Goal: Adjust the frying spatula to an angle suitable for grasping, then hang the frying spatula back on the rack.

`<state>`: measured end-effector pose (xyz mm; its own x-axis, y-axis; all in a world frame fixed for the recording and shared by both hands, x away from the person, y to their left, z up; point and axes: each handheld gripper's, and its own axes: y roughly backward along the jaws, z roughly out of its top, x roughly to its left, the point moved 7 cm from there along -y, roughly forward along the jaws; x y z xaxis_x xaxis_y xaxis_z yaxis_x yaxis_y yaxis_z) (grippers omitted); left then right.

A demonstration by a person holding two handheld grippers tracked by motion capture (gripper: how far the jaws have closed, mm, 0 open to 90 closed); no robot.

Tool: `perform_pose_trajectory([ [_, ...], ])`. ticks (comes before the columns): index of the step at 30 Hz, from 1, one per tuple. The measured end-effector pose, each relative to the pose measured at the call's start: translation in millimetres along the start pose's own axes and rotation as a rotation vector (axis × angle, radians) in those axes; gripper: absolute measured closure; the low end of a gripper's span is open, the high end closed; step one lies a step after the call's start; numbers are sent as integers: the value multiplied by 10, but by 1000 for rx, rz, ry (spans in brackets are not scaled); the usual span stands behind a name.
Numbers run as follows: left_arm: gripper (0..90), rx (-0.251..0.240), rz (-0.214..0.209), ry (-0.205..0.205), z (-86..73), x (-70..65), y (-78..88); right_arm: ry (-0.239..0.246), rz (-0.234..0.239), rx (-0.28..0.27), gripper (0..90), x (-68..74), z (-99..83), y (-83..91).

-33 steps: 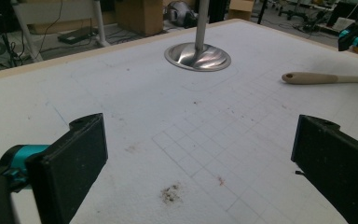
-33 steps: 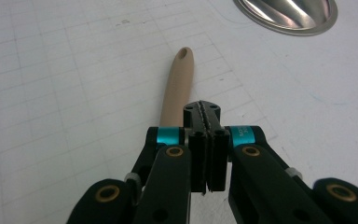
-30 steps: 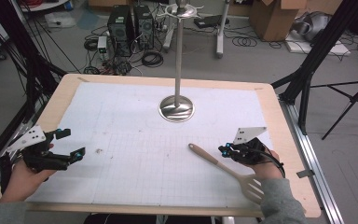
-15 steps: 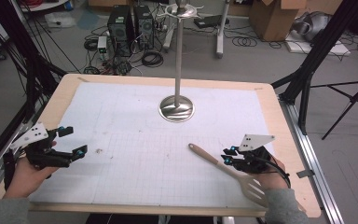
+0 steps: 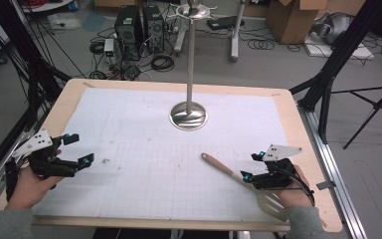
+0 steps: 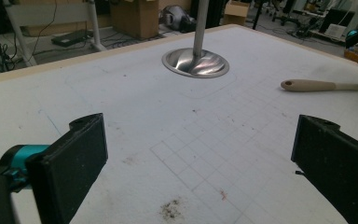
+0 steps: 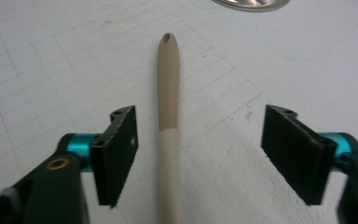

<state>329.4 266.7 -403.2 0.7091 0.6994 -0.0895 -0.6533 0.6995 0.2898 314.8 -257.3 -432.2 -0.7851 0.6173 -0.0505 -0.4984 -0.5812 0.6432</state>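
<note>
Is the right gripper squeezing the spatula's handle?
No, in the right gripper view the right gripper has its jaws wide apart, and the spatula handle lies on the table between them with gaps on both sides.

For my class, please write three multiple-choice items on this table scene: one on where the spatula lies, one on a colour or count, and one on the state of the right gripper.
1. Where does the beige wooden-handled slotted spatula lie?
A. On the white gridded mat, towards the person's right
B. Hanging on the stand
C. On the floor

2. How many shiny round metal bases does the tall metal stand have on the table?
A. Three
B. One
C. None

3. How do the jaws of the right gripper stand?
A. Clamped on the handle
B. Shut, with nothing between them
C. Open, one on each side of the handle, apart from it

Answers:
1 A: the high view shows it flat on the mat beside the right hand.
2 B: a single disc sits under the pole.
3 C: the right gripper view shows gaps between both pads and the handle; the jaws have just been opening.
</note>
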Motion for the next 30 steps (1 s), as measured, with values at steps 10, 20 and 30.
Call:
perform_pose_trajectory([
  [10,40,4,-13,-2,10,-3,-63,-19,11,-30,144,0,-66,76],
  [20,41,8,-24,-4,14,-14,-128,-31,8,-8,119,29,-118,90],
  [30,41,10,-33,-7,17,-21,-151,-35,27,34,144,68,-164,70],
])
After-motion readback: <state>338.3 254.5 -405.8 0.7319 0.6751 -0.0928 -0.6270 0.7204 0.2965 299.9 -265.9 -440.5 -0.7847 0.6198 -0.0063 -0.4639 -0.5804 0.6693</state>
